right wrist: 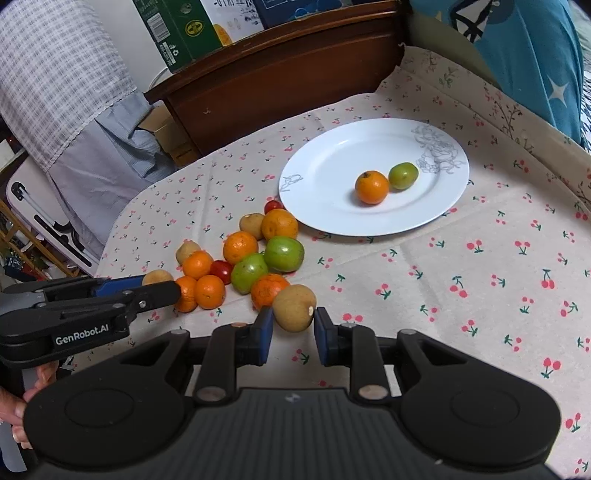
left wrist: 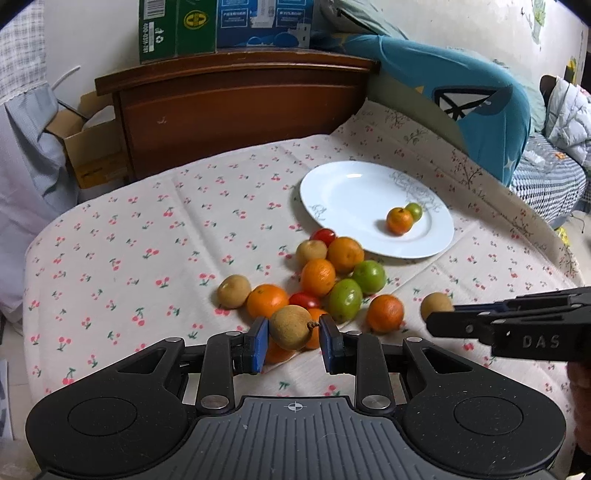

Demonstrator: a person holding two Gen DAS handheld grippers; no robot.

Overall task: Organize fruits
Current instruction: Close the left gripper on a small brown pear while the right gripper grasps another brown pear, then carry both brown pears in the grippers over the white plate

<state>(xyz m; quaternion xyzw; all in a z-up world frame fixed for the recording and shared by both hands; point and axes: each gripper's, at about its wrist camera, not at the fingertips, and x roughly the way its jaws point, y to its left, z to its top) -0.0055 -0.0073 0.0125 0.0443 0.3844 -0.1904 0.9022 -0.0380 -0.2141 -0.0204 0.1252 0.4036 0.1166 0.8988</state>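
A white plate (left wrist: pixel 332 184) (right wrist: pixel 325 173) lies on the cherry-print cloth with one small orange (left wrist: pixel 399 220) (right wrist: pixel 372 186) and one green fruit (left wrist: pixel 414 211) (right wrist: pixel 403 176) on it. Just below the plate sits a pile (left wrist: pixel 325 280) (right wrist: pixel 255 258) of oranges, green fruits, red tomatoes and brown fruits. My left gripper (left wrist: pixel 293 332) (right wrist: pixel 173 290) is shut on a brown round fruit (left wrist: pixel 291 326) (right wrist: pixel 157 277), lifted just above the near side of the pile. My right gripper (right wrist: pixel 294 321) (left wrist: pixel 432 321) is shut on another brown fruit (right wrist: pixel 295 308) (left wrist: pixel 436 304) at the pile's right end.
A dark wooden headboard (left wrist: pixel 236 103) stands behind the cloth, with cardboard boxes (left wrist: pixel 177 29) on top. A blue cushion (left wrist: pixel 472 103) leans at the back right, close to the plate. An open carton (left wrist: pixel 88 147) sits at the left. A hand (right wrist: pixel 22 406) holds the left gripper.
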